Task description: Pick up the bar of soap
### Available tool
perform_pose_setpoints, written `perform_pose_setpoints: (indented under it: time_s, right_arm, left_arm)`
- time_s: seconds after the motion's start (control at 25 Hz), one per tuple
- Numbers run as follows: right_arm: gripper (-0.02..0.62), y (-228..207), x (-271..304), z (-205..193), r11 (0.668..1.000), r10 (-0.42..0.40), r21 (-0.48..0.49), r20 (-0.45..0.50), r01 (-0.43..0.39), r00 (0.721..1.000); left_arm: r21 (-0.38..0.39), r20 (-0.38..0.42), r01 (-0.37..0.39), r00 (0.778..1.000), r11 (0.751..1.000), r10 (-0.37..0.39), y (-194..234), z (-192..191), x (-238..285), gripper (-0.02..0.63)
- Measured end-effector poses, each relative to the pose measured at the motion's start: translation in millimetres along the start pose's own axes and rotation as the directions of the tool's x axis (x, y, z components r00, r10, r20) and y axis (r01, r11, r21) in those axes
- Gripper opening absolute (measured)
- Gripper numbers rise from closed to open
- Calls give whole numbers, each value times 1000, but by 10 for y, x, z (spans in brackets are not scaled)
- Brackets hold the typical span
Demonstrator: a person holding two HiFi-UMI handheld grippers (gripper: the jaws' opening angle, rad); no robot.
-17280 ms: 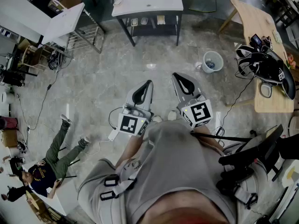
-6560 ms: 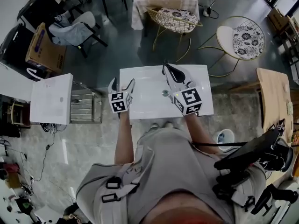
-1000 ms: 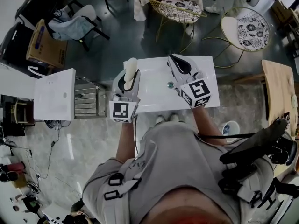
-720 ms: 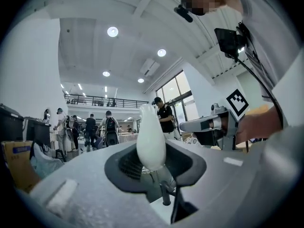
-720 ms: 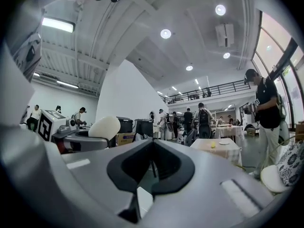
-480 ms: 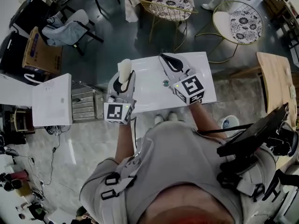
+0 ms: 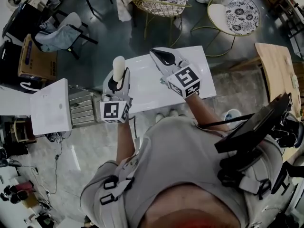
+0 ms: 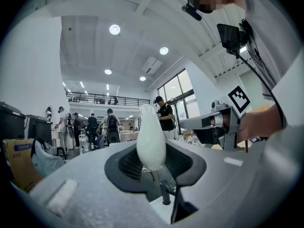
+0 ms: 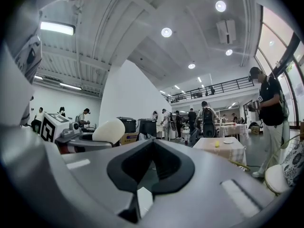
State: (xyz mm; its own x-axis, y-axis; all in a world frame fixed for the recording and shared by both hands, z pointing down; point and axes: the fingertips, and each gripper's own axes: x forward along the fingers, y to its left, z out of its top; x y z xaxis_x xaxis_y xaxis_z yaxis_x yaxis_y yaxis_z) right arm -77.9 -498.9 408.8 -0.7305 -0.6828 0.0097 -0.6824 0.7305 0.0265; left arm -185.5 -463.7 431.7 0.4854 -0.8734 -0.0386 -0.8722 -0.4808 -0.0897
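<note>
The left claw (image 7: 119,77) is clamped on the pale cream, oval bar of soap (image 7: 118,66). It holds the bar in the air over the left end of the white rectangular tabletop (image 7: 145,91), clear of its surface. In the left gripper view the bar of soap (image 8: 151,137) stands upright on its narrow end between the two grey jaws, which press on its lower part, and its rounded top rises well above them.

The right claw (image 7: 160,54) hovers over the far middle of the same tabletop, to the right of the soap and apart from it. In the right gripper view the right claw (image 9: 153,143) has its jaws brought together at the tips, with nothing between them. The soap (image 9: 108,130) shows off to that view's left, poking out of the left claw (image 9: 88,140).

Beyond the tabletop's far edge stand two gold wire chairs with patterned cushions (image 7: 164,0). A light wooden table (image 7: 278,68) lies to its right. A smaller white slab (image 7: 50,107) lies to its left.
</note>
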Motion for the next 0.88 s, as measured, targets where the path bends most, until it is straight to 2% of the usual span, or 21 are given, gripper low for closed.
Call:
perform_pose_setpoints:
  time_s: [0.4, 0.88]
  right_arm:
    - [2, 21, -45, 76, 1000, 6, -30, 5, -6, 1000]
    - [0, 172, -106, 25, 1000, -13, -23, 1, 13, 1000]
  left_arm:
    - [-4, 24, -4, 1000, 1000, 4, -63, 52, 24, 100]
    - [-23, 24, -14, 1000, 1000, 15, -58, 36, -166, 100]
